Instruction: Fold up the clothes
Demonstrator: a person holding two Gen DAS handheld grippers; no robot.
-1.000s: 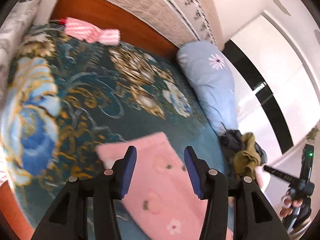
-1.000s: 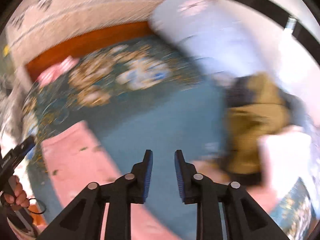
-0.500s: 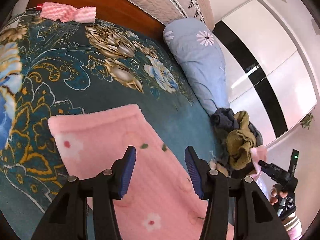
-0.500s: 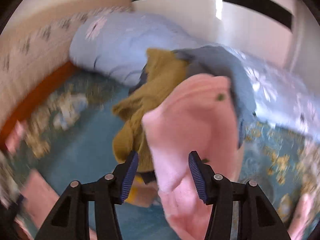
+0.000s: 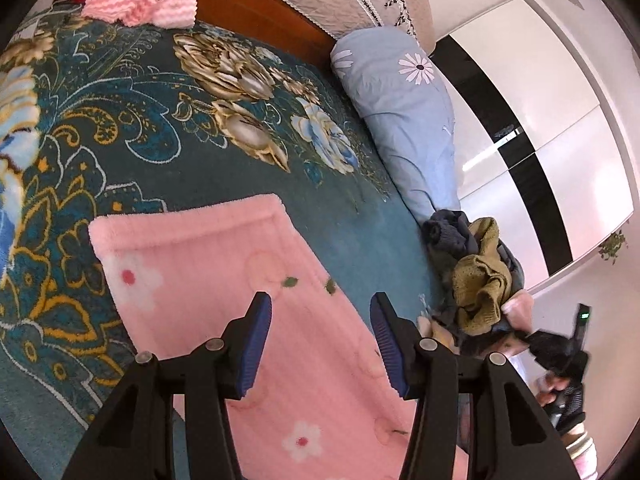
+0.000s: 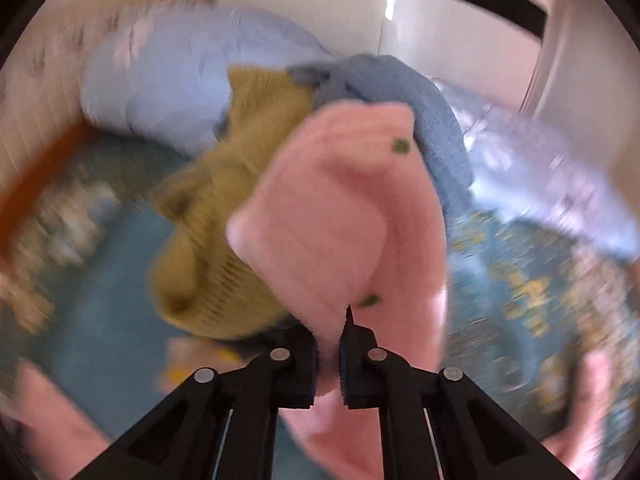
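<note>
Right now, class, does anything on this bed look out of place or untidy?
Yes. A heap of clothes, olive and grey-blue pieces tangled together, lies crumpled beside the pillow, while the pink garment lies flat. The right gripper is shut on a pink piece of the heap.

Bright daylight fills both fisheye views, glaring off the white wardrobe doors (image 5: pixel 560 152) and washing them pinkish. The left wrist view is sharp, bending hard at its dark circular rim. The right wrist view is motion-blurred throughout, the bedspread (image 6: pixel 540 280) smeared.
</note>
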